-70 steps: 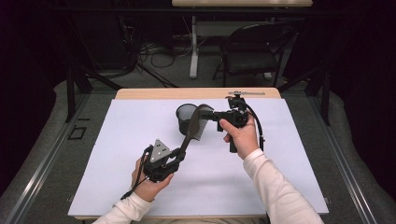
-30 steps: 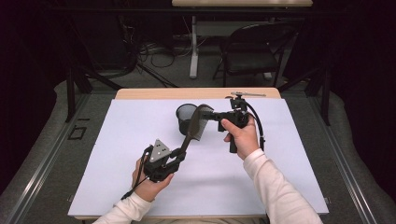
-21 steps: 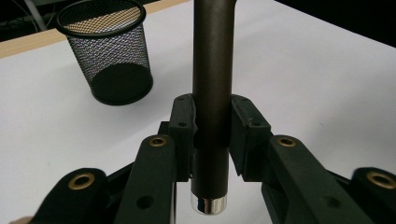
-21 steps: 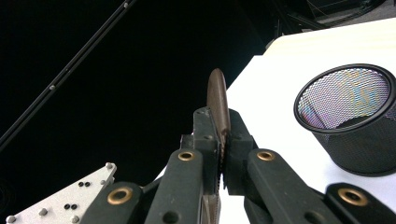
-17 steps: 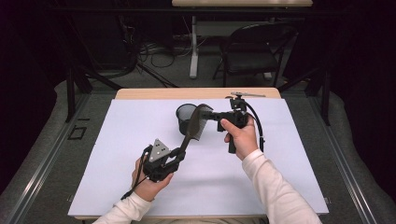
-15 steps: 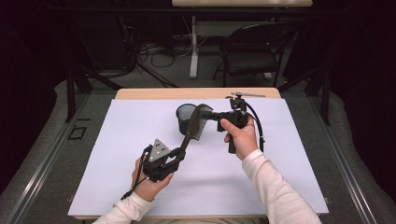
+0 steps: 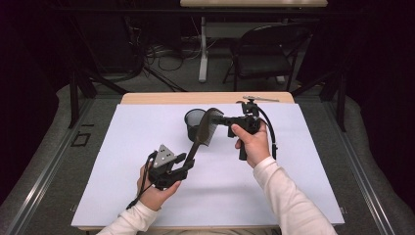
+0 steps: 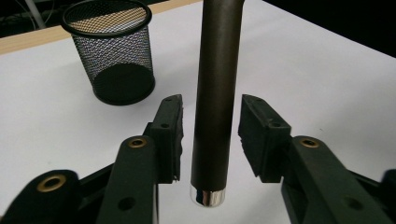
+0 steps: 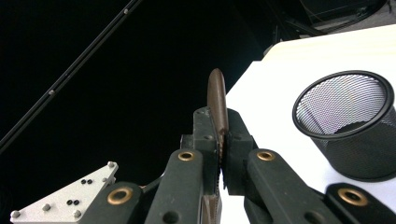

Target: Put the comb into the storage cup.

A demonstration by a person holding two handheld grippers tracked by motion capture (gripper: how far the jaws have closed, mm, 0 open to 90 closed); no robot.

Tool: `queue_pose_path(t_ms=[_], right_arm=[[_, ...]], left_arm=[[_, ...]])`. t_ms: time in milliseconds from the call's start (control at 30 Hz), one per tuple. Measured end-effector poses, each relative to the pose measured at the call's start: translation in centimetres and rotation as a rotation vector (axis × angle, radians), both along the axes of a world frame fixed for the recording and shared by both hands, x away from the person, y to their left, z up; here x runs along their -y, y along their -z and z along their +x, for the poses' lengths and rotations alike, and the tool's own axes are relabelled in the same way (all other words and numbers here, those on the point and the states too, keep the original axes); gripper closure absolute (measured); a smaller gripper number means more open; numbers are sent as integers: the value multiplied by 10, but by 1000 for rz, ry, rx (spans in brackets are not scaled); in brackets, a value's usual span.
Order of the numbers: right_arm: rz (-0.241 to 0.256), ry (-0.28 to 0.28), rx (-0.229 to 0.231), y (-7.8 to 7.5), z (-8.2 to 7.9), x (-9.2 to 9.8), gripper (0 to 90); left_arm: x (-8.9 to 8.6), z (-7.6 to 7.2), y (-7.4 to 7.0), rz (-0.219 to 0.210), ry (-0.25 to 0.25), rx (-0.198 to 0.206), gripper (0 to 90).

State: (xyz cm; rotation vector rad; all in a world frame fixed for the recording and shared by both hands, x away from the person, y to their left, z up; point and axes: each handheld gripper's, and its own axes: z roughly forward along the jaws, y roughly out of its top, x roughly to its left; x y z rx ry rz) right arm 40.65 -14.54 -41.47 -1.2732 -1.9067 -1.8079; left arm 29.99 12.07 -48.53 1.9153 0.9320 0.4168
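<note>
The spatula (image 7: 199,138) hangs over the tabletop (image 7: 303,161), its blade clenched in the right hand-held gripper (image 7: 218,119) just beside the mesh pen cup (image 7: 194,122). The left hand-held gripper (image 7: 187,159), toward 7 o'clock, stands released around the handle (image 8: 215,98). With one thin-edge pinch, the spatula may pivot, slip, or topple the cup.
</note>
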Motion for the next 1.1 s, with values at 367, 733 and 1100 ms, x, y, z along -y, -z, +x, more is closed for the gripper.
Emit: queue_pose_path(t_ms=[367,733,1100], right_arm=[[-11,35,8,-2,3,7,869],[-33,70,23,-6,6,13,869],[-64,109,53,-14,11,19,868]], left_arm=[[-3,4,2,-21,14,-18,524],[-7,7,0,-52,16,12,485],[-14,16,4,-76,-18,-47,455]])
